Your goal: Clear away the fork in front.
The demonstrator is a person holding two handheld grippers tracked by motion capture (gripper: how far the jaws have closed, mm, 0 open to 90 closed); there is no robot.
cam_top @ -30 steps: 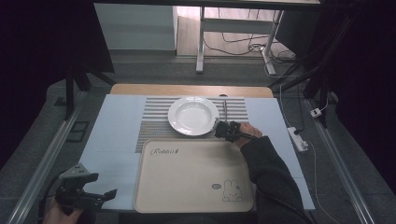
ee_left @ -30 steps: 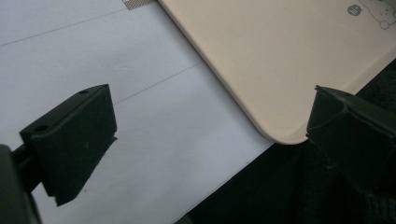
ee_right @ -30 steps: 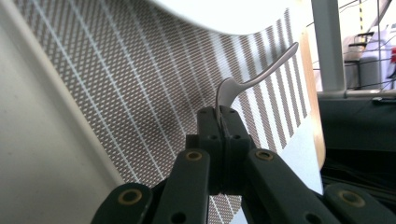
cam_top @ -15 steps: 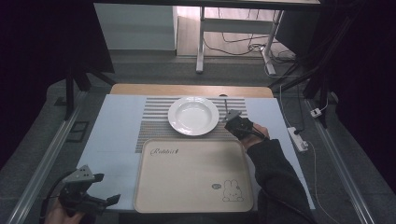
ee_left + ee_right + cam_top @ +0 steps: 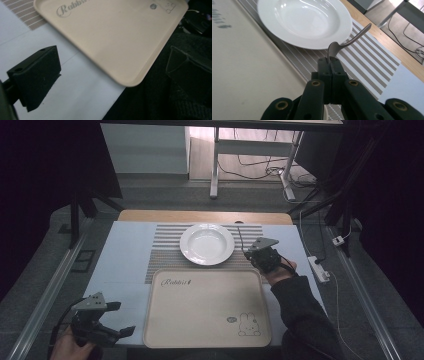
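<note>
A white deep plate [image 5: 207,243] sits on a striped mat [image 5: 165,255] beyond a beige tray [image 5: 207,307] printed with a rabbit. Just right of the plate, my right gripper [image 5: 249,253] is held above the mat, shut on one end of a piece of metal cutlery [image 5: 352,40]. Its curved handle sticks out past the plate [image 5: 304,20]. The right gripper's [image 5: 329,62] jaws are pressed together around the metal. My left gripper [image 5: 121,318] is held open beside the tray's front left corner. In the left gripper view, nothing lies between that gripper's [image 5: 112,75] two wide-set jaws.
A pale blue cloth [image 5: 120,270] covers the table, with a wooden strip [image 5: 150,215] along its far edge. A white power strip [image 5: 318,268] lies near the right edge. The person's dark sleeve [image 5: 305,315] crosses the tray's right side. Desk legs and cables stand on the floor behind.
My right gripper has moved to the right, away from the plate's rim, and lifted a little with the cutlery still in it. The left gripper has hardly shifted.
</note>
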